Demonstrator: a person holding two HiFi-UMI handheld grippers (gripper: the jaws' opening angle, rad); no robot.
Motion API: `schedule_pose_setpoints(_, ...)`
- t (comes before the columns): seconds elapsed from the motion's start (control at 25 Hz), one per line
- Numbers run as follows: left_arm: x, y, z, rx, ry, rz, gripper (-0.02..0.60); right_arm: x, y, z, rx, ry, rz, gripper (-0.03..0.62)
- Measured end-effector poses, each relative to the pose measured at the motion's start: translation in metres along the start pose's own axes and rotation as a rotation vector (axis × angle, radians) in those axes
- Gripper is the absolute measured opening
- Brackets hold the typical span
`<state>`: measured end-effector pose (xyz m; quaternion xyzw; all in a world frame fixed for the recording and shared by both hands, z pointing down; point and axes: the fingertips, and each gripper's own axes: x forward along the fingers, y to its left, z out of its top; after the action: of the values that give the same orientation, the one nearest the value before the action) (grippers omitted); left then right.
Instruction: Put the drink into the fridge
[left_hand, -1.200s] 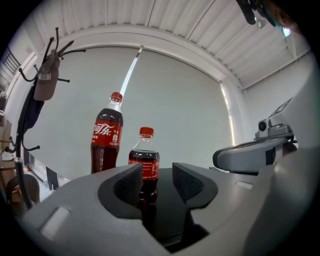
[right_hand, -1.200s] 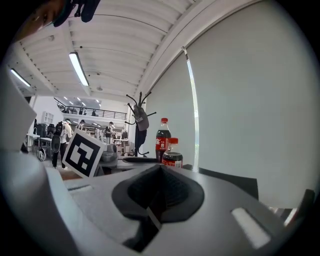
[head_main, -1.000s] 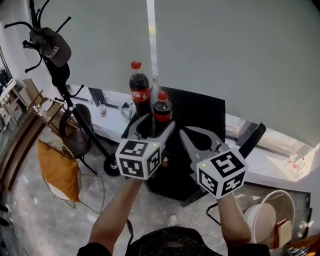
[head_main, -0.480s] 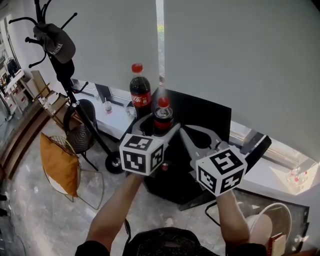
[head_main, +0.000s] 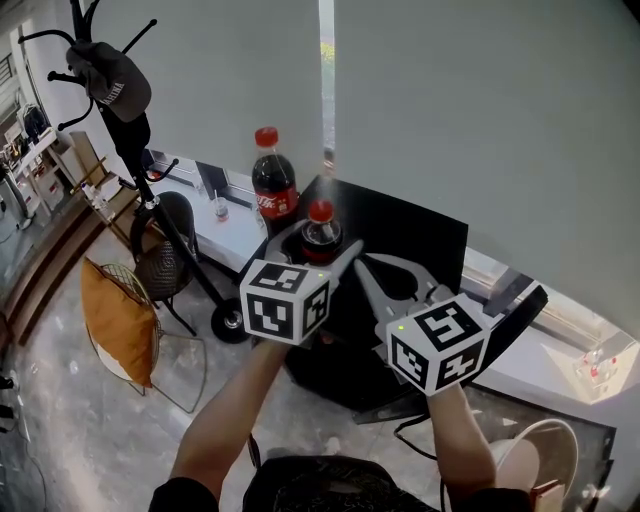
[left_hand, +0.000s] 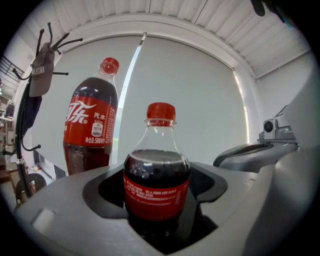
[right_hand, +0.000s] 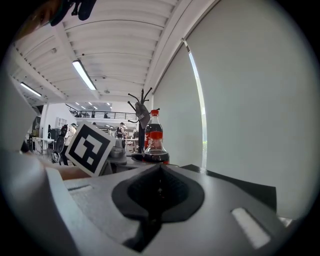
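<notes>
One small bottle (head_main: 321, 233) near black top's (head_main: 415, 228) edge.

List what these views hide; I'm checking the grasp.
- Small red-capped cola bottle's base: left gripper view, behind the left gripper, whose jaws have just been opening around it.
- Its label print: same view, too small.
- Black cabinet's front: head view, behind the right gripper and arms.

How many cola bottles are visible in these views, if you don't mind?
2. The small bottle stands on the black cabinet; the taller bottle stands behind it, further left in the head view. No others show.
</notes>
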<state>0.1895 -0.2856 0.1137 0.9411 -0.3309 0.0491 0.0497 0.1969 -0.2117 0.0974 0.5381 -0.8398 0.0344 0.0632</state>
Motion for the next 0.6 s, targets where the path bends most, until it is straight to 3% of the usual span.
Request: schedule_pose_setpoints(0.6, -0.008, 0.002, 0.002, 0.026, -0.005, -0.001, 0.318, 0.001, 0.001, -0.003, -0.008, 0.013, -0.039, 0.000)
